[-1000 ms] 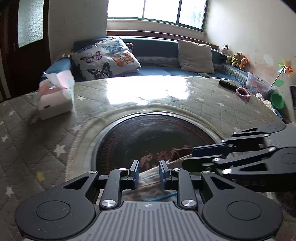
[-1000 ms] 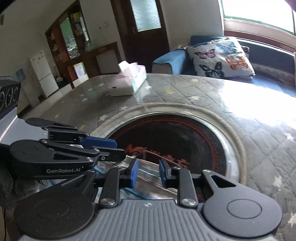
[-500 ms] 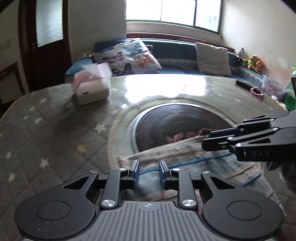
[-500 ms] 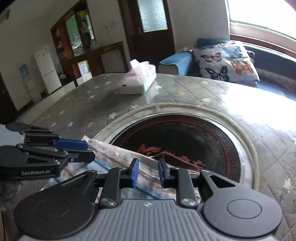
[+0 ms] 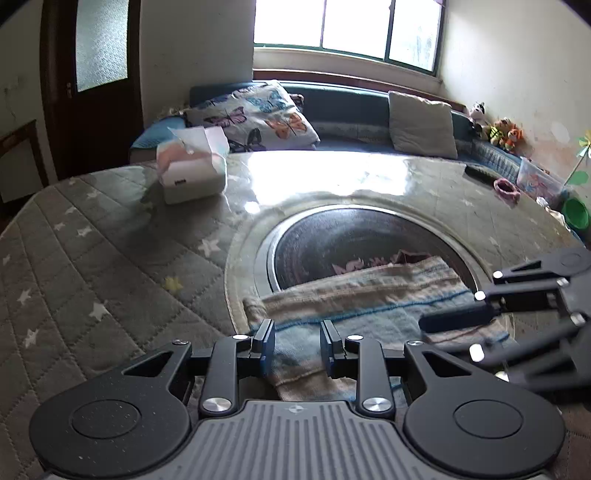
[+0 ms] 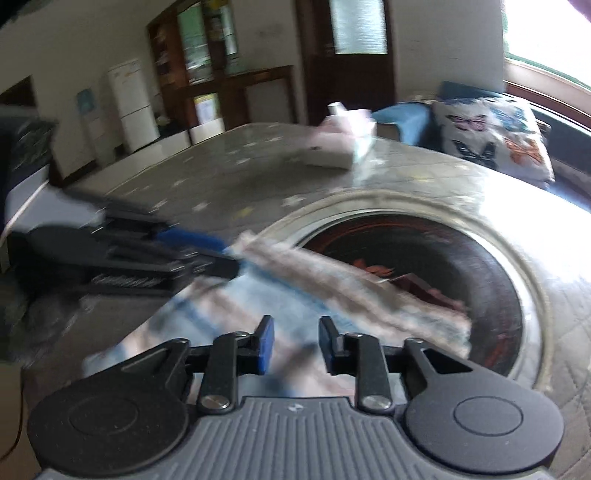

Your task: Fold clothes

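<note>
Near the round dark plate [image 5: 354, 240], the striped cloth [image 5: 369, 302] is laid flat on the surface [image 5: 110, 258] for folding. Both jaws are partly open above it; nothing is held.

Two fisheye views, each from a camera mounted just behind its gripper, looking fwd along the fingers, low and close over a quilted table [image 5: 110, 266]. Left wrist cam faces the window [image 5: 347, 26] and sofa [image 5: 354, 107]; left gripper [image 5: 294, 347] fills the bottom. Right wrist cam faces more twd the door [image 6: 351, 62] and cabinet [image 6: 207, 66]; right gripper [image 6: 293, 345] at bottom, pic blurred. Both share the dark round inset [image 5: 354, 236], striped cloth [image 5: 362, 299], tissue box [image 5: 192, 173], butterfly cushion [image 5: 255, 114], and each shows the other gripper.
</note>
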A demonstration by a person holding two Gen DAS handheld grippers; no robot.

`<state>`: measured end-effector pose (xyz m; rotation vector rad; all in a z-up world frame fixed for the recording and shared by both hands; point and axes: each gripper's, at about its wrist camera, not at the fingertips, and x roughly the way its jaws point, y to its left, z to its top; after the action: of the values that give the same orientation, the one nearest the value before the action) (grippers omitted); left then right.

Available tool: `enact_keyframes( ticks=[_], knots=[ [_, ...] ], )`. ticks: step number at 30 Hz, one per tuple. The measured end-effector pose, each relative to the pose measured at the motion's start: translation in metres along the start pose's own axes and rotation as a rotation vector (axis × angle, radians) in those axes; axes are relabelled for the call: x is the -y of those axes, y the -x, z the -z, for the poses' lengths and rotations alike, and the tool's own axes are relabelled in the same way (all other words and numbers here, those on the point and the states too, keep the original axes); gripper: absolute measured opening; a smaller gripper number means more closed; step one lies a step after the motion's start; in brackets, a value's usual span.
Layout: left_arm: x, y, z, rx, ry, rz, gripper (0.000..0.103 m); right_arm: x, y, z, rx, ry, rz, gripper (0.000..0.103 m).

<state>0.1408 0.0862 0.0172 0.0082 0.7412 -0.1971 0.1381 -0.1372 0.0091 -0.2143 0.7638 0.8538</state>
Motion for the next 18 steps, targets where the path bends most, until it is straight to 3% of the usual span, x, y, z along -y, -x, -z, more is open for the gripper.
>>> enact_keyframes(
  ticks=[10, 18],
  knots=[
    [0.000, -0.007, 0.003, -0.017, -0.001, -0.013, 0.030, -0.074, 0.014, 0.019, 0.001, 0.183, -0.110, 0.033],
    [0.002, 0.009, 0.006, 0.010, 0.028, -0.039, 0.032, -0.107, 0.021, 0.035, 0.023, 0.294, -0.101, 0.035]
  ],
)
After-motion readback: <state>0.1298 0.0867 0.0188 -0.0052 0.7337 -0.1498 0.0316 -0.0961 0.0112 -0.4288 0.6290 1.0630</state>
